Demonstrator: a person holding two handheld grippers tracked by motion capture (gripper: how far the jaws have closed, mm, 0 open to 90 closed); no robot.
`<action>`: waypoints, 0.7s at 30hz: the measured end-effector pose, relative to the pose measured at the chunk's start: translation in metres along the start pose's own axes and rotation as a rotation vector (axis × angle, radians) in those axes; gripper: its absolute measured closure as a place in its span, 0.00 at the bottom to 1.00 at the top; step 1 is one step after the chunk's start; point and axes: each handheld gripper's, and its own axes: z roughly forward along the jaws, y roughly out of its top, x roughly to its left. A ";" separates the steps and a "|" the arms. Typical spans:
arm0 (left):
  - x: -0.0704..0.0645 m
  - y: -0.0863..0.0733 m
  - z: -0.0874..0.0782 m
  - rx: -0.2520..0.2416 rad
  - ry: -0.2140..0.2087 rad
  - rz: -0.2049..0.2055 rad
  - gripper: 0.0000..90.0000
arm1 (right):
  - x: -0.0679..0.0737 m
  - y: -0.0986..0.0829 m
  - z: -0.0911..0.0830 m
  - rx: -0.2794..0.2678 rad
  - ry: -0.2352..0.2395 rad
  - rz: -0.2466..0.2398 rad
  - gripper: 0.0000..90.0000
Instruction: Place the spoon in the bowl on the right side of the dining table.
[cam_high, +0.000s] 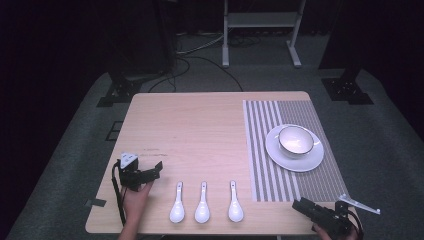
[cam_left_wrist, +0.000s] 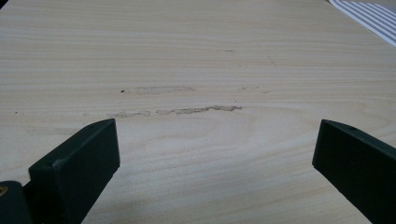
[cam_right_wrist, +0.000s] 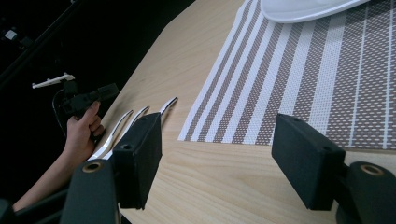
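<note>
step: pre-grasp, nothing held | left gripper (cam_high: 159, 166): jaws spread, left of spoons (cam_high: 202, 202) | right gripper (cam_high: 298, 204): jaws spread, right of spoons | next: likely lowering onto one spoon

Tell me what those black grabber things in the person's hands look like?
Each hand-held gripper is black and chunky, with two flat, block-shaped jaws. The left hand-held gripper has a grey three-cornered plate on top and a black cable trailing toward the table edge. The right hand-held gripper carries a pale plate too. No sleeves reach the forearms.
</note>
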 end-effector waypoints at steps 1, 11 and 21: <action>0.000 0.000 0.000 0.000 0.000 0.000 0.00 | 0.000 0.000 0.000 0.000 0.000 0.000 0.36; 0.000 0.000 0.000 -0.001 0.001 -0.001 0.00 | 0.002 -0.001 0.006 0.026 0.010 -0.004 0.36; 0.000 0.000 0.000 0.001 -0.002 0.004 0.00 | 0.008 -0.002 0.014 0.059 0.017 -0.019 0.36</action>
